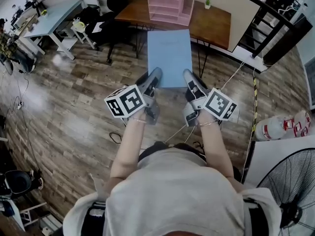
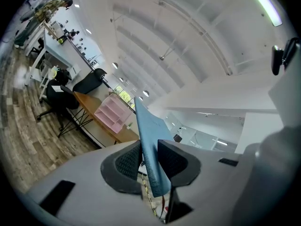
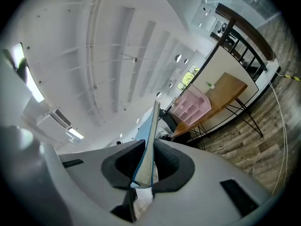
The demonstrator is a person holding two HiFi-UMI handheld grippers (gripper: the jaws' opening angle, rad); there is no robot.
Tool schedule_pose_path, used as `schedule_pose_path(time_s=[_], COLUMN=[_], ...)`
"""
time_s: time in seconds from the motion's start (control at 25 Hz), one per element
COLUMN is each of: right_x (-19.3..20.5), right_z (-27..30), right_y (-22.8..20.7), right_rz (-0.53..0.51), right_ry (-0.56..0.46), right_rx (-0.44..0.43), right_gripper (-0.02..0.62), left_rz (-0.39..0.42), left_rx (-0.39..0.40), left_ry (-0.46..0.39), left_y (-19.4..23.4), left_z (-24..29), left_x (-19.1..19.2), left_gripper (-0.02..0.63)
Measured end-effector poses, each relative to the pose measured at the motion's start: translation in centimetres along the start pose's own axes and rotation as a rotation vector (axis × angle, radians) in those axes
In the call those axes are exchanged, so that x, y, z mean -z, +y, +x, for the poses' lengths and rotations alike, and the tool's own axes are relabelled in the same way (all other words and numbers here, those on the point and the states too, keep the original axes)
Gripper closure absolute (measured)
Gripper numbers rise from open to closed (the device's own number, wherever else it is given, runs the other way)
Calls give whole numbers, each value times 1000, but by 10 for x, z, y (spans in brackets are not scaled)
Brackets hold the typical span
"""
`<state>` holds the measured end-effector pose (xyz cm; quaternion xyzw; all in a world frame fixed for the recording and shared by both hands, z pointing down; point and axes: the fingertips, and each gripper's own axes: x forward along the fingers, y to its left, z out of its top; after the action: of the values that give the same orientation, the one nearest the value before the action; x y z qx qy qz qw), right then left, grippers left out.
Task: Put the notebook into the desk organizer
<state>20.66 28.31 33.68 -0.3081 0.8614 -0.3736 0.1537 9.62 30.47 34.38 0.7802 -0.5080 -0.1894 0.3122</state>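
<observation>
- Notebook (image 1: 170, 58): held in the air, long axis running 6 to 12 o'clock.
- Left gripper (image 1: 153, 78): clamped on the notebook's near edge, at 7 o'clock.
- Right gripper (image 1: 190, 79): clamped on the same edge, at 5 o'clock.
- Desk organizer (image 1: 169, 5): on the desk (image 1: 211, 21), at 12 o'clock, well apart.

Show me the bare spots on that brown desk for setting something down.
Bare wood on the desk lies right of the pink organizer, before the small plant, plus a narrower strip at its left. The organizer crowds the middle; the held notebook hides the front edge.
</observation>
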Motion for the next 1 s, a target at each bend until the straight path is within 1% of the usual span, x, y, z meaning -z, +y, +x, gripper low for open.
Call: schedule_pose_path(time_s=[0.24, 0.48, 0.6, 0.8, 1.0], right_x=[12, 16, 11, 3, -12], right_z=[11, 24, 33, 56, 102], right_y=[1, 2, -4, -25, -49], right_rz=[10, 10, 13, 24, 44], right_ry=[-7, -14, -16, -10, 1], right_rx=[13, 33, 37, 32, 8], right_gripper=[534, 534, 535, 537, 538], left_rz=[-5, -40, -44, -44, -36], left_rx=[6, 29, 31, 7, -8], left_ry=[7, 18, 19, 21, 10], left_y=[16, 28, 35, 55, 81], left_z=[-5, -2, 8, 33, 70], left_x=[-5, -12, -16, -21, -42], left_gripper=[505, 506, 506, 505, 505])
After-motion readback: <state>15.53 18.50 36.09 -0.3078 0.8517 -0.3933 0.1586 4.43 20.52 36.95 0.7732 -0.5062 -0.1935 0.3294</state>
